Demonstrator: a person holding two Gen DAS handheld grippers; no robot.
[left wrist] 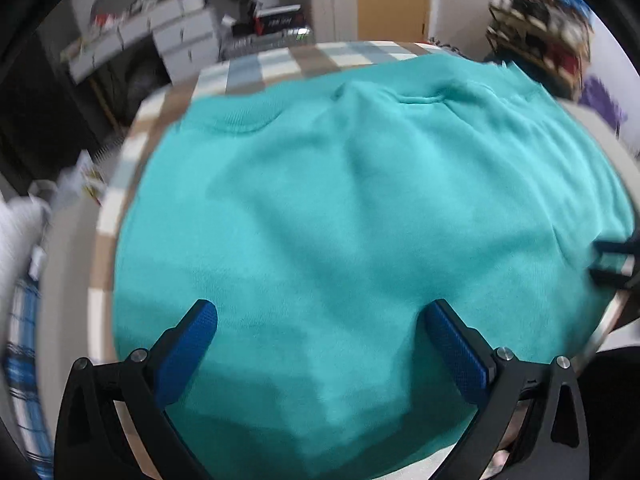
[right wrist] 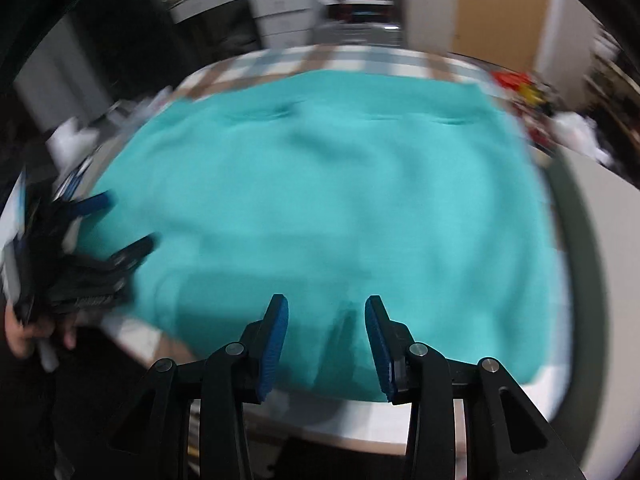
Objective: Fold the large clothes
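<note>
Teal knit sweatshirt-type garment (left wrist: 360,208) lies spread flat on the checked-cloth desk (left wrist: 280,60), covering most of the top; checked border shows at 10 to 12 o'clock of the garment. Ribbed neckline sits toward 11 o'clock in the left wrist view. Near hem runs along the desk's front edge at 6 o'clock.

Left tongs (left wrist: 320,316): black arms, blue textured pads (left wrist: 192,344), spread wide over the fabric at 6 o'clock, nothing between them.

Right tongs (right wrist: 326,312): partly spread, gap clear, a small crease of teal fabric lying beneath the gap. Pads look clear of the cloth, though motion blur makes contact hard to rule out.

From the right wrist view the left tongs appear at 9 o'clock over the garment's edge, a hand (right wrist: 24,332) gripping the handle. From the left wrist view the right tongs' tips show at 3 o'clock.

Background clutter: blurred, white drawer units (left wrist: 180,36) at 11 o'clock.
</note>
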